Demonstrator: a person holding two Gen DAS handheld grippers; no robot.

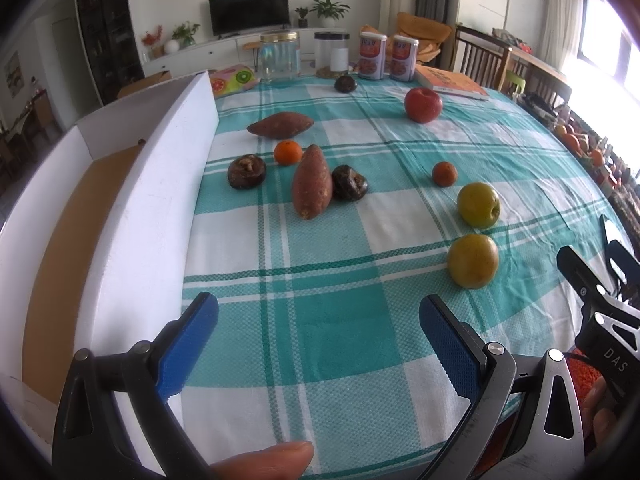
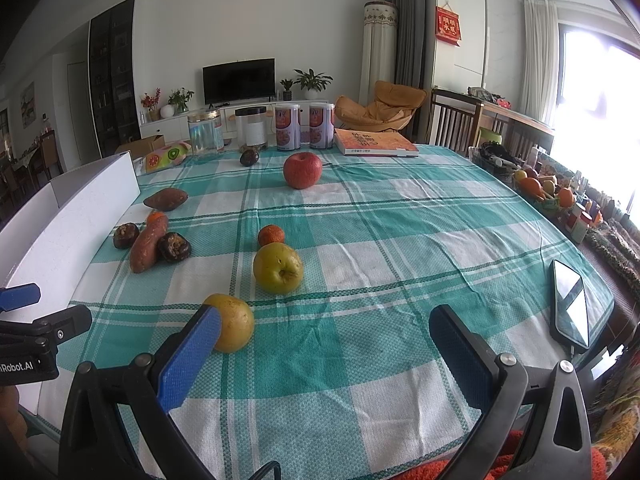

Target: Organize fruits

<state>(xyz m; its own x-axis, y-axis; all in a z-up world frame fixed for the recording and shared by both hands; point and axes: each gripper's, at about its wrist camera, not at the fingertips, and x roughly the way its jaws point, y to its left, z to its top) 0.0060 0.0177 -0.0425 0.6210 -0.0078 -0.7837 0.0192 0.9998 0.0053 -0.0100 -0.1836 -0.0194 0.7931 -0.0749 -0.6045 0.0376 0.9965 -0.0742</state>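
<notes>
We see home, open living-dining room. Flat television (image 2: 239, 81) on low white cabinet (image 2: 176, 122), potted plants (image 2: 312, 79) beside it. Orange lounge chair (image 2: 380, 106) by grey curtains (image 2: 408, 20); red wall hanging (image 2: 448, 26) above. Dark tall shelving (image 2: 112, 76) on left wall. Dining table under teal checked tablecloth (image 2: 360, 240), wooden chairs (image 2: 456, 120) at far side. We note jars (image 2: 206, 132), food tins (image 2: 288, 126), book (image 2: 374, 142), phone (image 2: 570, 306) on table. Bright window (image 2: 600, 92) at right.
</notes>
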